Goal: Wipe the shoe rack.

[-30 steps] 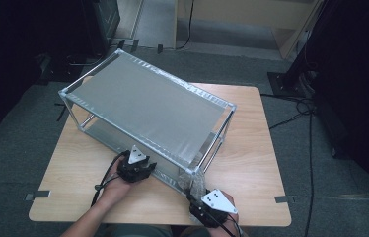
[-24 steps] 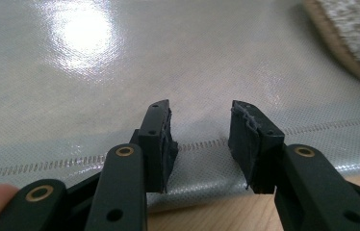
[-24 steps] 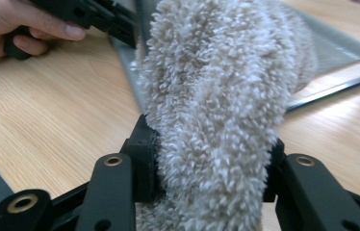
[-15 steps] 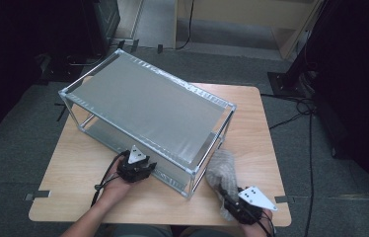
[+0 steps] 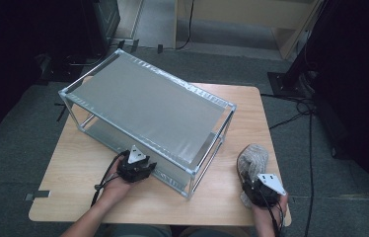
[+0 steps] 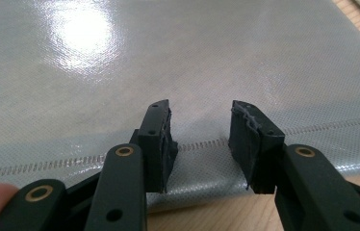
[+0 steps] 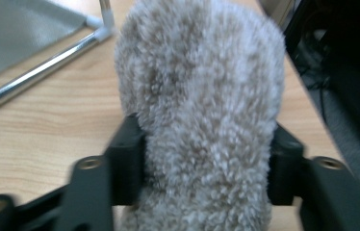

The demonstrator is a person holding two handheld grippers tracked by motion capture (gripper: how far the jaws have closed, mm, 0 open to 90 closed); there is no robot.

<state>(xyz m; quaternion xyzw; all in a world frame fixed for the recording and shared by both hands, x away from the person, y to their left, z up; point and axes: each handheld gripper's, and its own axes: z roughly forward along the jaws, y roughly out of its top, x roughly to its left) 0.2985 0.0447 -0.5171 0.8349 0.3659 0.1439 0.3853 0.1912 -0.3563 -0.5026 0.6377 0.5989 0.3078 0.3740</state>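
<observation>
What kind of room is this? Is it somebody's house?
Probably not a house: it looks like a lab or workshop. A small wooden table stands on grey carpet, cables trail across the floor, and dark equipment stands around it. On the table is a metal rack.

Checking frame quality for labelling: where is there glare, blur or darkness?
Left gripper view: bright glare patch on the grey sheet. Right gripper view: fluffy cloth and jaws soft, slightly blurred. High view: table lit, surroundings dark.

A light wooden table (image 5: 84, 163) carried a metal-framed rack (image 5: 148, 106) across its far left, and a fluffy beige slipper (image 5: 252, 160) near its right edge.
</observation>
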